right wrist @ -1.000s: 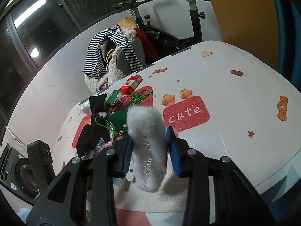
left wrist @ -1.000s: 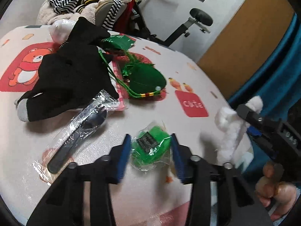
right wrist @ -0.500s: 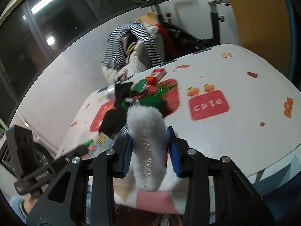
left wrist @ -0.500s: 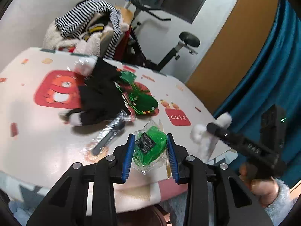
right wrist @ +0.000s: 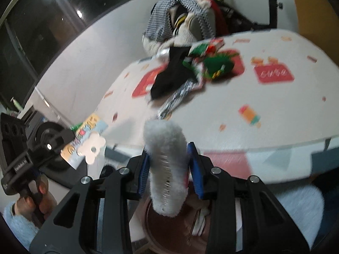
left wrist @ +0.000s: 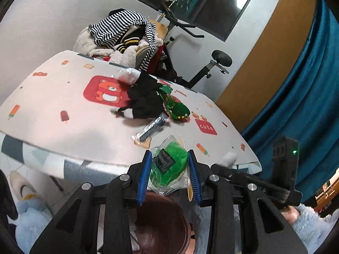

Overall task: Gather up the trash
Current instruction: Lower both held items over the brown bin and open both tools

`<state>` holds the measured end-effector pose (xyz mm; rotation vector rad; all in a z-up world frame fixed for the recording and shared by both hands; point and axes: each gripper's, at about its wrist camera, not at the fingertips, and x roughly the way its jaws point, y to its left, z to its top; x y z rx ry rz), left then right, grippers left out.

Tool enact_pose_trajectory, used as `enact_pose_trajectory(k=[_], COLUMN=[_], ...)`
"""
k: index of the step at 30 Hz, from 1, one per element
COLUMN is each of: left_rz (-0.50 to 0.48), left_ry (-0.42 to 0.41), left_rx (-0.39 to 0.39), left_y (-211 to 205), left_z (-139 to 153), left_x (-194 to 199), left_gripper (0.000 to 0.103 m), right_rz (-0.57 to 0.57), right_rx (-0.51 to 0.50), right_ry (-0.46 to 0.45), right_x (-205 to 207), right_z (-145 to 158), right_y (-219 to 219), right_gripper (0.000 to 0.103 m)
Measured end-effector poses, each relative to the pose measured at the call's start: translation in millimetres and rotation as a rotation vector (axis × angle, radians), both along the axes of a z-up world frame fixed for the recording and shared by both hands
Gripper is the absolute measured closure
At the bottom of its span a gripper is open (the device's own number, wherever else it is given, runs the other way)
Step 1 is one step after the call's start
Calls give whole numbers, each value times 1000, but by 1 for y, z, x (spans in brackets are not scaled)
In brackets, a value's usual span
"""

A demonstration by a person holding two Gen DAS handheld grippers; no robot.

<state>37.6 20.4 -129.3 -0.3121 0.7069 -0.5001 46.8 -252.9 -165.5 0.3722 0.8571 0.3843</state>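
Green crinkly item sealed in a clear plastic bag (left wrist: 170,167), black label on its front, is pinched between the blue pads of the left gripper (left wrist: 169,174). Bag sits squarely in the jaws, off the table, hanging past the near table edge. Directly below that claw: round brown bin (left wrist: 163,222), its opening under the bag.

Right gripper (right wrist: 168,172) clamps a fluffy white elongated piece with a row of metal teeth along it (right wrist: 166,169), held upright between its blue pads; lower end hangs over the same brown bin (right wrist: 173,230), which already has some pale scraps inside at the right. Right wrist view is motion-blurred.

Ahead of both claws, on the white cartoon-print tablecloth (left wrist: 63,97): black glove (left wrist: 144,101), dark plastic spoon in a clear wrapper (left wrist: 151,128) just in front of the left claw, green beaded and foil clutter (left wrist: 177,110) beside the glove. Further back, striped and fleecy clothes piled on a chair (left wrist: 122,38) and an exercise bike (left wrist: 190,53).

From the left wrist view the right gripper shows at right, with the white fluffy tip poking out. From the right wrist view the left gripper shows at far left, holding the bag with a flower-shaped white tag (right wrist: 93,147).
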Motion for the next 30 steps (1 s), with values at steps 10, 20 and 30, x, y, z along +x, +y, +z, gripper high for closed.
enact_pose_trajectory(k=[10,20,30], left_rz=[11,9,7], left_ry=[-10,-35,12], left_rx=[-49,-32,-12], left_y=[10,4,0], left_z=[4,10,-6], left_x=[-38,-43,-39], left_gripper=[70,70,69], right_rz=[12,22,-130], right_rx=[-32,-86,-154], right_ry=[9,-24,-15], right_x=[-23,-28,-26], right_z=[2,10,11], right_y=[17,21,5], right_gripper=[66,34,7])
